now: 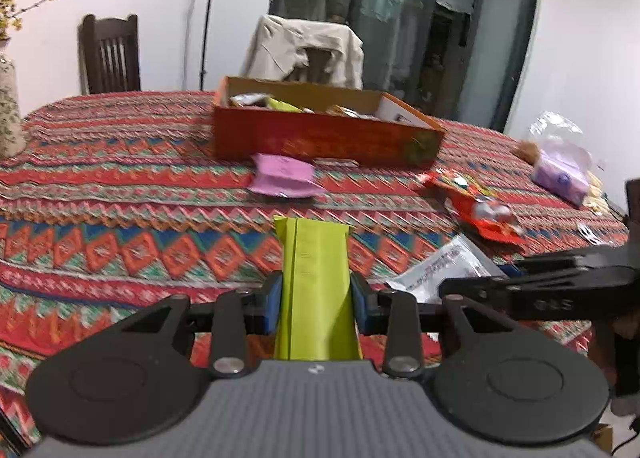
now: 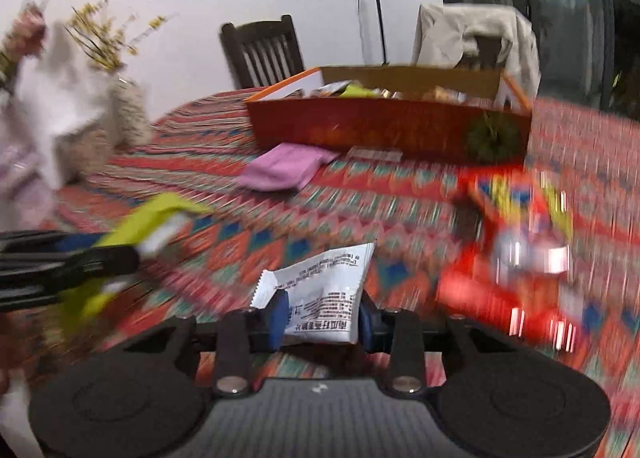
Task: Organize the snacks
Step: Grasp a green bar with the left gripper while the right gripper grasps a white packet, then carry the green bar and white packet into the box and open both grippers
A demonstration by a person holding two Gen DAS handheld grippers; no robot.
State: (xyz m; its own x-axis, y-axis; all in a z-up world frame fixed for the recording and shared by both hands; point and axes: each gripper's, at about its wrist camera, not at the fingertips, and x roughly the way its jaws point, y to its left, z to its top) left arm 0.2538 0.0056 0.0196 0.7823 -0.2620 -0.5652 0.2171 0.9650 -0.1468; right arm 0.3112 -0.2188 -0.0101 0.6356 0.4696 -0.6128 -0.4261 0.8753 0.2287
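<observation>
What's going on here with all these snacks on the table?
A person is sorting snacks using two handheld grippers. The left gripper is shut on a lime-green packet, and the right gripper is shut on a white packet. Ahead, an orange box already holds several snacks. A pink packet and a red packet lie loose on the patterned tablecloth.

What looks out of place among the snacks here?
Several packets lie loose outside the orange box: a purple packet against its front wall and a red packet further right. Nothing looks spilled or torn.
</observation>
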